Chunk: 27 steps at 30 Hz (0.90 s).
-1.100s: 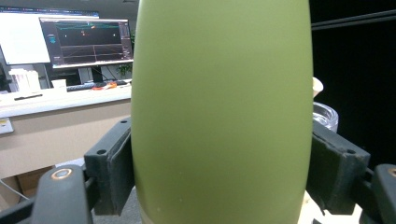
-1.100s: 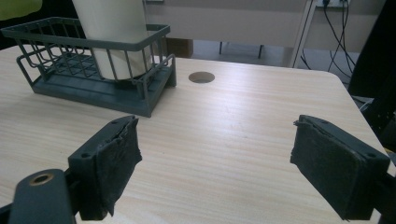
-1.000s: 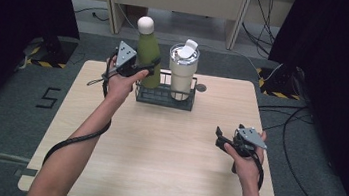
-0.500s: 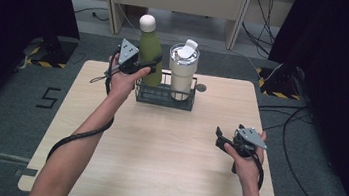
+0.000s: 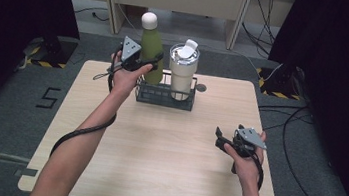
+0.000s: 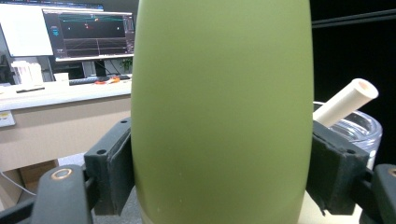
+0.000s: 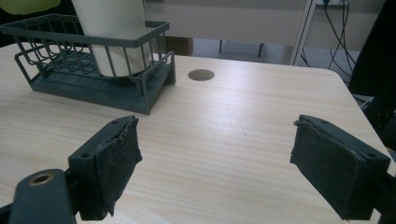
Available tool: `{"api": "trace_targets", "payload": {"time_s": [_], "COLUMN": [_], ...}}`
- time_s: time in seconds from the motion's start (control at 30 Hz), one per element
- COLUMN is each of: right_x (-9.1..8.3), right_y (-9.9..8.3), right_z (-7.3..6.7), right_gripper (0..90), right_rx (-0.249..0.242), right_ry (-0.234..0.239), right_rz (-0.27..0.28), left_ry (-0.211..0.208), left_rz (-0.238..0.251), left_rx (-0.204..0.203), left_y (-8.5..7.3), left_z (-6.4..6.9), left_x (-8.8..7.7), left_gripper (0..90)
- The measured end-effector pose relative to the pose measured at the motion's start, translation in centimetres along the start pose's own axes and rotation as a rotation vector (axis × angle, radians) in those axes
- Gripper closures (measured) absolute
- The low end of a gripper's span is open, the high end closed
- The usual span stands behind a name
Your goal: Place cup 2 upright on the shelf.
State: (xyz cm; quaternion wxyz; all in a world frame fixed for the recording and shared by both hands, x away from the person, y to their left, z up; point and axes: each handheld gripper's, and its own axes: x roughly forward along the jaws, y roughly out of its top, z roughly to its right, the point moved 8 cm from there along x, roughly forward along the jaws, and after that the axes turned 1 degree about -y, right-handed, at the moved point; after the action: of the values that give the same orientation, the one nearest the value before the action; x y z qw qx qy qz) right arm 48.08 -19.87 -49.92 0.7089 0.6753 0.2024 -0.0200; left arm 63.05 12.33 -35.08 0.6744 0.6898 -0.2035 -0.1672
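High view: the left claw (image 5: 153,61) squeezed the bottle (image 5: 150,50) over the basket (image 5: 165,96); the right claw (image 5: 220,138) was apart. Next, probably lift carefully.

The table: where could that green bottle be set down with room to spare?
The table is bare wood between the wire basket and the near edge, left of the right hand-held gripper. It is crowded inside the basket, where the green bottle and the cream tumbler stand close.

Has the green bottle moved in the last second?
Yes. The green bottle, gripped by the left claw, has risen slightly against the wire basket.
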Motion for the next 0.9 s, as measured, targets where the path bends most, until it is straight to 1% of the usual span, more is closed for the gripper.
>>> {"api": "trace_targets", "payload": {"time_s": [0.07,0.2,0.27,0.4,0.63,0.77,0.9], "right_x": [0.0,0.0,0.0,0.0,0.0,0.1,0.1], "right_y": [-0.1,-0.1,-0.1,-0.2,-0.2,-0.3,-0.3], "right_z": [0.0,0.0,0.1,0.1,0.2,0.1,0.1], "right_gripper": [14.9,14.9,14.9,14.9,14.9,15.0,14.9], "right_rx": [0.007,0.006,0.006,0.007,0.006,0.008,0.007], "right_ry": [0.0,0.0,0.0,-0.001,-0.001,0.0,0.0], "right_rz": [-0.002,-0.003,-0.004,-0.006,-0.005,-0.009,-0.009], "left_ry": [0.001,0.005,0.008,0.014,0.028,0.029,0.025], "left_rz": [-0.003,-0.011,-0.016,-0.037,-0.06,-0.067,-0.074], "left_rx": [0.0,-0.003,-0.009,-0.003,-0.008,-0.018,-0.012], "left_y": [-0.1,-0.4,-0.7,-1.4,-2.5,-3.0,-3.3], "left_z": [-0.1,-0.3,-0.4,-0.8,-1.3,-1.5,-1.4], "left_x": [0.2,0.6,0.7,1.1,1.7,1.9,2.1], "left_gripper": [21.1,21.1,21.1,21.1,21.1,21.1,21.1]}}
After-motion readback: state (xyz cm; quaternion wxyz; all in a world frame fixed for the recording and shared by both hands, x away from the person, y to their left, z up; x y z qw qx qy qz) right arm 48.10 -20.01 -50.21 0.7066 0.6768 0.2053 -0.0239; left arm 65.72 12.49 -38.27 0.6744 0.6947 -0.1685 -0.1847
